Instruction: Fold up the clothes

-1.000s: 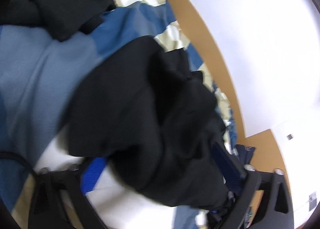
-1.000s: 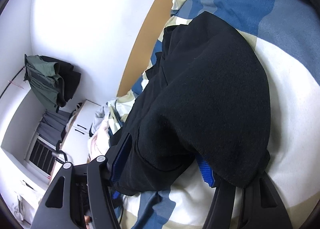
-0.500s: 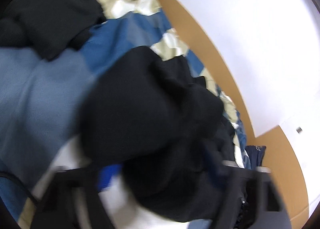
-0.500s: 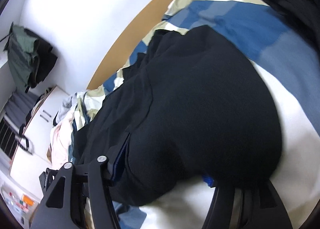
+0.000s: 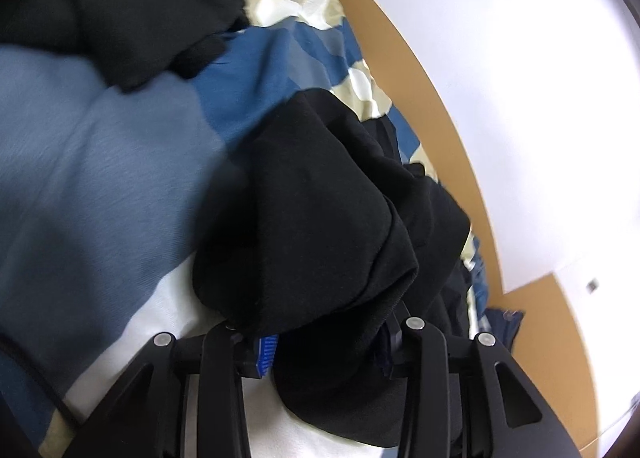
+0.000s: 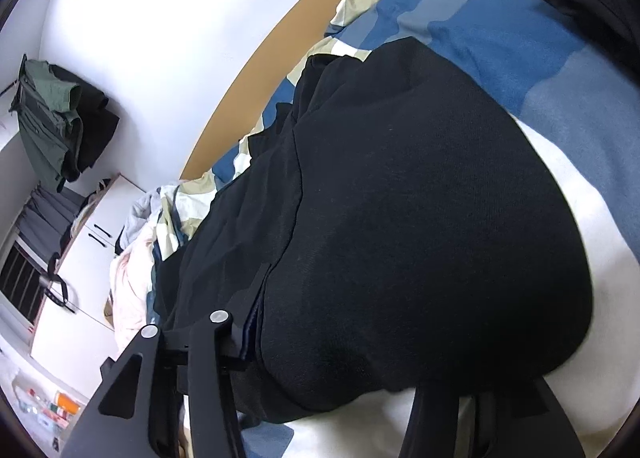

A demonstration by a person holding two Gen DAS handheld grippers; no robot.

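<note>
Black garment [image 5: 312, 226] bunched between both closing tongs, on striped bedding [image 5: 100, 178].

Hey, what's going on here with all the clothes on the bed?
A person is folding a black garment on a bed with a blue, white and beige duvet, using two handheld claws. The left claw and right claw have both just been closing on its near edge, fabric bunched between the jaws. Another dark garment lies farther back.
</note>
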